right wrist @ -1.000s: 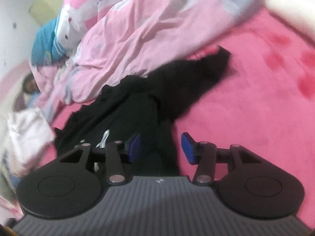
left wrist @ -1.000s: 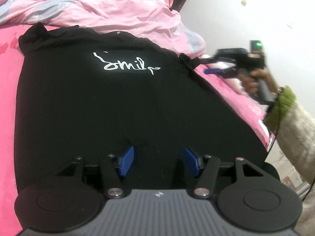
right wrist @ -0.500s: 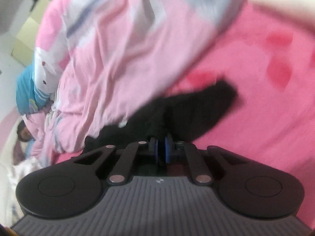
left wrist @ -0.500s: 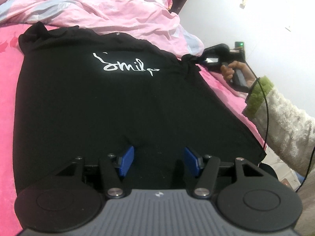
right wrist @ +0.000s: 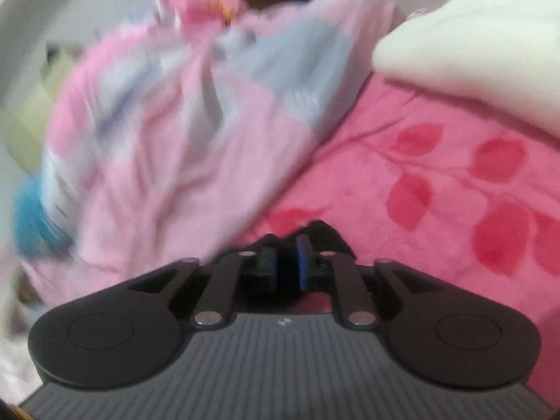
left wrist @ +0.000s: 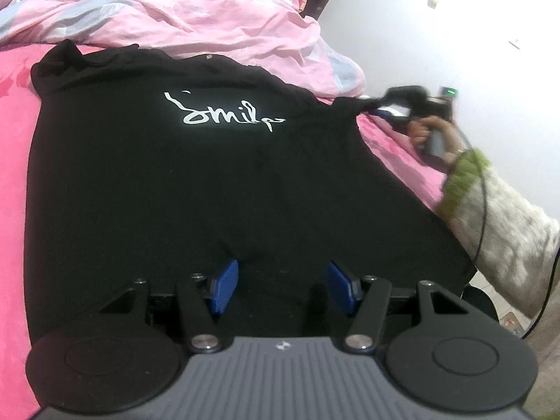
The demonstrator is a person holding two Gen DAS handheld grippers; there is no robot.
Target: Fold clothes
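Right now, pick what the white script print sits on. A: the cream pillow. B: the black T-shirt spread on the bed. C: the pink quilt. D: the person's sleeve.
B: in the left wrist view the white script print lies across the chest of the black T-shirt, which is spread flat on the pink bedsheet.

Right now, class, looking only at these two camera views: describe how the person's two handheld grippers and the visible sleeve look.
Each gripper, left gripper and right gripper, has a ribbed grey body, two round black discs, black linkage arms with silver pins, and blue ribbed pads. The right one also shows a green light. The sleeve is fluffy white with a green cuff; a thin black cable runs along it.
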